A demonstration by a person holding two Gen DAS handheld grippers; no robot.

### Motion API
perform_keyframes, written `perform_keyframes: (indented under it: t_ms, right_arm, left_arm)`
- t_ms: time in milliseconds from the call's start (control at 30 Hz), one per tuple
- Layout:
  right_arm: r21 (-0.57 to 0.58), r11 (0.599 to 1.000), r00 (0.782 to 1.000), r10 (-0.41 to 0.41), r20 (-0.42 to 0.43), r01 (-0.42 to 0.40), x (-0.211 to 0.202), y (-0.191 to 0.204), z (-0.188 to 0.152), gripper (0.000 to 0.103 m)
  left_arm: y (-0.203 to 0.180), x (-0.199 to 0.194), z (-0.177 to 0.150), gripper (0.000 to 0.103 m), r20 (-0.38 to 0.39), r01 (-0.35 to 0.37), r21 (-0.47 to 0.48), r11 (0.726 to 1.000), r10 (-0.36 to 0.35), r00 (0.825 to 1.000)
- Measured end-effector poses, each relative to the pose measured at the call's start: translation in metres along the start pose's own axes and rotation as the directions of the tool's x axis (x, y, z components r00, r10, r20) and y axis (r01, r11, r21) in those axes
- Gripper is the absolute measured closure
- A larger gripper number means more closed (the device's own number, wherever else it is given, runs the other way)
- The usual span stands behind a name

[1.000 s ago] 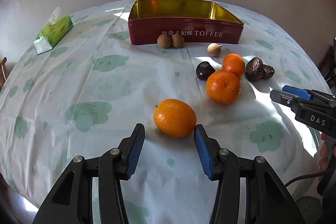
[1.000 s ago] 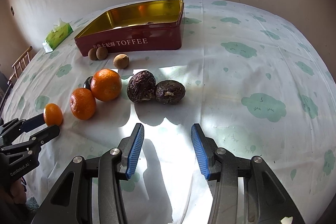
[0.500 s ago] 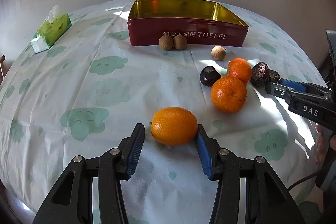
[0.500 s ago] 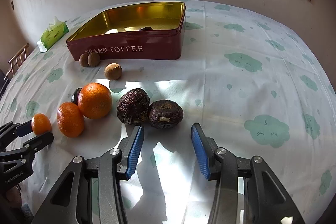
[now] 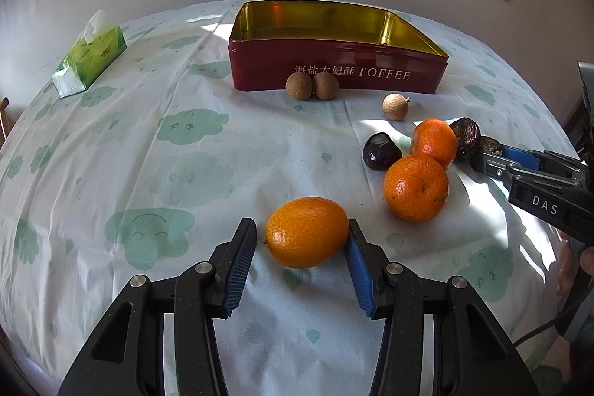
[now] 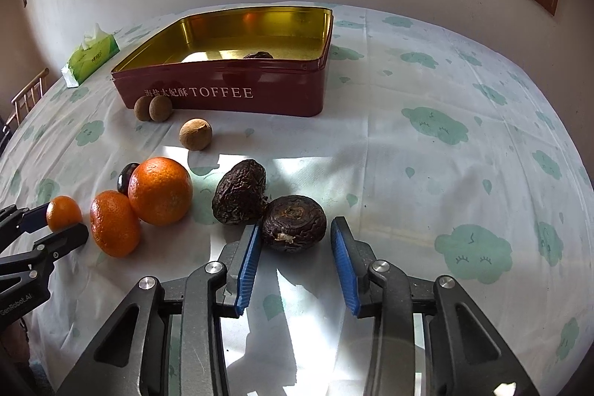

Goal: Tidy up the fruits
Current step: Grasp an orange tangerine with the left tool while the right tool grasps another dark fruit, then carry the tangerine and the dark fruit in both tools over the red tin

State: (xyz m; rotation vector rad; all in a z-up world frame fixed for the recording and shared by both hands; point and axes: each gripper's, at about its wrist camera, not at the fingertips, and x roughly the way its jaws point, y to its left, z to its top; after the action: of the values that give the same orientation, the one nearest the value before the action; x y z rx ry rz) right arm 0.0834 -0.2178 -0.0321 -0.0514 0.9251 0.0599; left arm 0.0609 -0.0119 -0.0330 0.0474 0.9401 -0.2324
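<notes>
Although one dark fruit (image 6: 258,55) already lies in the toffee tin (image 6: 237,95) at the far side, we have barely begun: our left gripper (image 5: 301,249) has its jaws apart around the near kumquat (image 5: 307,232), its right pad touching the peel. Our right gripper (image 6: 294,247) also brackets, unclosed, a wrinkled passion fruit (image 6: 294,222), while oranges (image 6: 160,190) and longans (image 6: 195,134) wait on the surface (image 6: 445,173).

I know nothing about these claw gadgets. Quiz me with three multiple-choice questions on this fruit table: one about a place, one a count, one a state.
1. Where is the tissue pack?
A. left of the toffee tin
B. inside it
C. on the chair

2. How many small brown round fruits lie before the tin?
A. one
B. three
C. five

3. The left claw is
A. open around the oval orange fruit
B. lifting it
C. inside the tin

Answers: A, it lies far left; B, a touching pair plus a single one; A, a gap shows at one finger.
</notes>
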Motion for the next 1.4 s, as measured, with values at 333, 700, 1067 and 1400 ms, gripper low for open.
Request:
perform_keyframes:
  t_ms: [333,700,1067,1400]
  right_arm:
    - [0.004,1.0,1.0,-0.001,0.003,0.001,-0.001,-0.001,0.0,0.072]
    - [0.006,1.0,1.0,0.0,0.002,0.0,-0.003,0.0,-0.002,0.072]
    - [-0.002,1.0,1.0,0.002,0.016,-0.002,-0.014,0.002,-0.003,0.072]
    - [-0.012,1.0,0.999,0.014,0.032,-0.013,-0.024,0.007,0.002,0.072]
  left_arm:
    - [0.001,0.001,0.002,0.062,0.003,-0.001,-0.001,1.0,0.001,1.0]
    - [0.003,-0.002,0.003,0.062,0.005,-0.002,-0.011,1.0,0.002,1.0]
    - [0.002,-0.007,0.007,0.062,0.02,0.002,-0.012,1.0,-0.002,1.0]
    - [0.005,-0.014,0.015,0.062,0.047,0.003,-0.018,1.0,-0.003,0.999]
